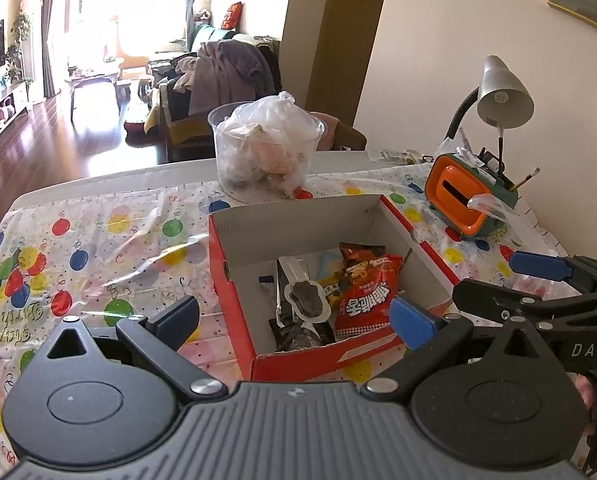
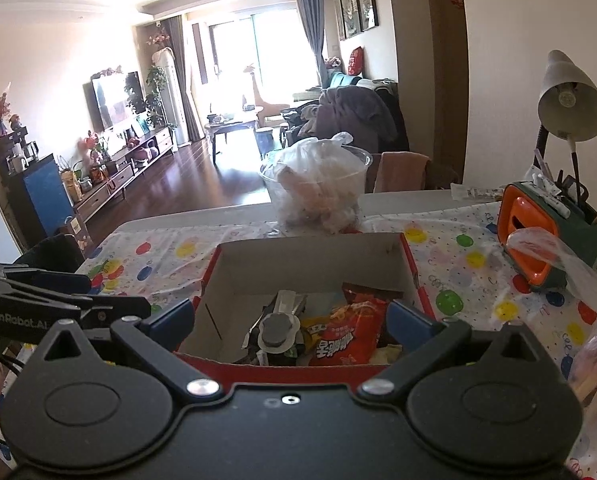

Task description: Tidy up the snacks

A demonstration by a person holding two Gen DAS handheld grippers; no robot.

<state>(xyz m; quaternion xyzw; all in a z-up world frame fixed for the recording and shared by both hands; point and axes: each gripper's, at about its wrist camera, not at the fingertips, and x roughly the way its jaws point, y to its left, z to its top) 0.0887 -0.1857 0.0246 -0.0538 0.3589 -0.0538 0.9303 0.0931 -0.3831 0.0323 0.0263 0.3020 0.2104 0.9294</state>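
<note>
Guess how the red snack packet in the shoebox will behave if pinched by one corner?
The red snack packet looks crinkled and puffy, so probably light and floppy. Its glossy film may slip between the pads. It lies loosely over other wrappers in the box, so neighbours could shift.

Home, living-dining room. From my table (image 2: 438,196) with its balloon cloth (image 1: 98,248): television (image 2: 112,106) at 10 o'clock, coffee table (image 2: 234,124) at 12, clothes-heaped sofa (image 2: 354,112) at 1, desk lamp (image 2: 570,100) at 2.

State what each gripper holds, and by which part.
Nothing: left gripper and right gripper are both open, empty, near the red cardboard box.
</note>
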